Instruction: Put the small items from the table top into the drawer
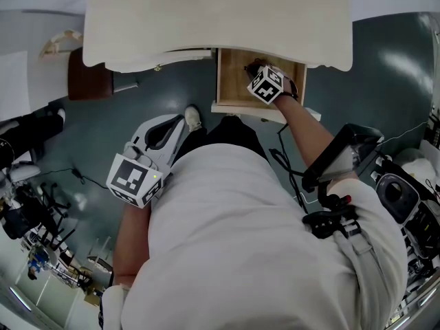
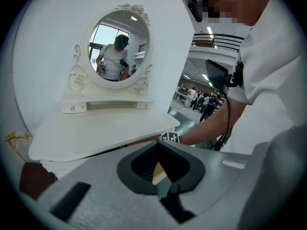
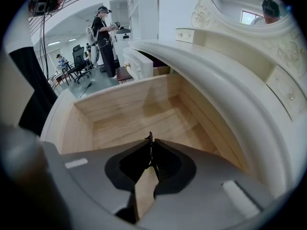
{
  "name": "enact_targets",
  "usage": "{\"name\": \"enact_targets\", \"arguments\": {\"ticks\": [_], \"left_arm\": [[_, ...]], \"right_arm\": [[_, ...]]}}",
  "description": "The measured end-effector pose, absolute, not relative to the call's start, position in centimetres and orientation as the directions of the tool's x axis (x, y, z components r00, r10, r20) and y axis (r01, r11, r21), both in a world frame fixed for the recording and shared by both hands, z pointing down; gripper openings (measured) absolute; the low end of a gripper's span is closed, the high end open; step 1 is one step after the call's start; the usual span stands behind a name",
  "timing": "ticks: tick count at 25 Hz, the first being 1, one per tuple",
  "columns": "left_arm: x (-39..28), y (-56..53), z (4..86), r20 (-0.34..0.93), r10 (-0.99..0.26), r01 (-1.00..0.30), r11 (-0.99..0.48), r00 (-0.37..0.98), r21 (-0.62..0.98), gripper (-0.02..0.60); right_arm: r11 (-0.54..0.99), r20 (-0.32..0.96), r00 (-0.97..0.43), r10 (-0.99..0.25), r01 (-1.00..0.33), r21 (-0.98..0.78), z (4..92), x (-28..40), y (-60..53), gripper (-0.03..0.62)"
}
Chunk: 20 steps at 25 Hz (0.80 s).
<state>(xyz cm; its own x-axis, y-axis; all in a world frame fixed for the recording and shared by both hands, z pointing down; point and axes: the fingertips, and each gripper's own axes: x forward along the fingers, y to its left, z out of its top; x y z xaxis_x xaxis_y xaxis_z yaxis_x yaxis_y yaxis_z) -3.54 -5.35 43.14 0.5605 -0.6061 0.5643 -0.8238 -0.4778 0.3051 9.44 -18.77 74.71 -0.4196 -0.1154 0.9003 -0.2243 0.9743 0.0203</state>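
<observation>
The white dressing table (image 1: 206, 19) is filling the top of the head view, its far edge cut off by the frame. Its oval mirror (image 2: 117, 47) is showing only in the left gripper view, and is reflecting the person. The wooden drawer (image 3: 144, 123) is standing pulled out beneath the table top, its rear part lying hidden under the overhang.

The right gripper (image 3: 150, 139) is reaching into the drawer, hovering above the bare wooden floor. Its fingers are pressing together on a thin dark item (image 3: 150, 136). Only a sliver is poking out past the tips, too small to identify. From the head view the marker cube is covering these tips.

The left gripper (image 1: 183, 119) is hanging back by the person's left side, well apart from the drawer, its fingers resting together with nothing between them.
</observation>
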Motion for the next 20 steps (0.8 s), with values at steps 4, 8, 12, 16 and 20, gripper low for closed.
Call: {"name": "enact_targets", "arguments": {"ticks": [4, 8, 12, 16, 20], "left_arm": [[-3.3, -5.3, 43.0, 0.570, -0.599, -0.822, -0.479, 0.562, 0.308, -0.001], [-3.1, -5.2, 43.2, 0.575, -0.596, -0.824, -0.472, 0.561, 0.315, -0.001], [-2.8, -5.3, 43.2, 0.579, -0.588, -0.819, -0.481, 0.565, 0.312, -0.001], [-2.6, -5.5, 43.1, 0.580, -0.583, -0.816, -0.486, 0.569, 0.312, 0.000], [-2.4, -5.9, 43.4, 0.578, -0.576, -0.809, -0.499, 0.577, 0.310, 0.000]], "right_arm": [[0.976, 0.899, -0.424, -0.108, -0.218, 0.014, 74.8, 9.4, -18.6, 0.026], [0.977, 0.896, -0.432, -0.105, -0.213, 0.011, 74.9, 9.2, -18.5, 0.032], [0.976, 0.897, -0.432, -0.096, -0.216, 0.000, 75.1, 9.2, -18.4, 0.048], [0.973, 0.894, -0.436, -0.101, -0.229, -0.001, 75.2, 9.4, -18.7, 0.051], [0.971, 0.890, -0.444, -0.105, -0.241, -0.005, 75.2, 9.6, -18.9, 0.078]]}}
